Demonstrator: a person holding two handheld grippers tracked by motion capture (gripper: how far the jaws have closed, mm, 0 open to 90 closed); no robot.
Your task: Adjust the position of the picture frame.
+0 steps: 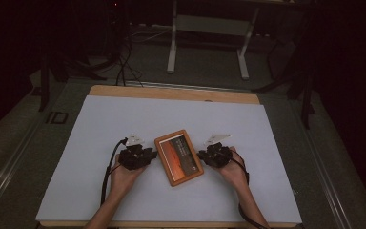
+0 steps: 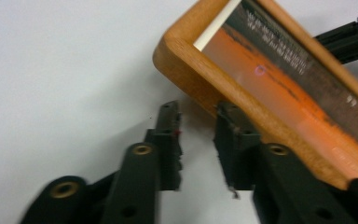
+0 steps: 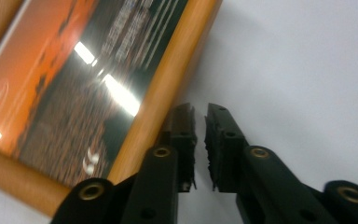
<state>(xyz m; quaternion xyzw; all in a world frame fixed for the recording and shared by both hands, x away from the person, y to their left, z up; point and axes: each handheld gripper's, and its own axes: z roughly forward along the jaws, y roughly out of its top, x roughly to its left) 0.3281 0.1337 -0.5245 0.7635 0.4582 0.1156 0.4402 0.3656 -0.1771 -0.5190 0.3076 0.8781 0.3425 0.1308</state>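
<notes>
Lying flat near the middle of the white worktop (image 1: 100,157) is a wooden picture frame (image 1: 178,157), flanked by both tools. The left hand-held gripper (image 2: 198,135) sits just beside one long edge, jaws apart and empty. The right hand-held gripper (image 3: 199,122) rests by the opposite edge, jaws slightly parted, gripping nothing.

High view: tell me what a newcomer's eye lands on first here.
The wooden picture frame with its orange sunset print stands out, lying flat near the middle of the white table top. The left tool and right tool flank it, one at each long side. In the gripper views both sets of jaws stand slightly apart with nothing between them, right beside the frame's edge.
</notes>
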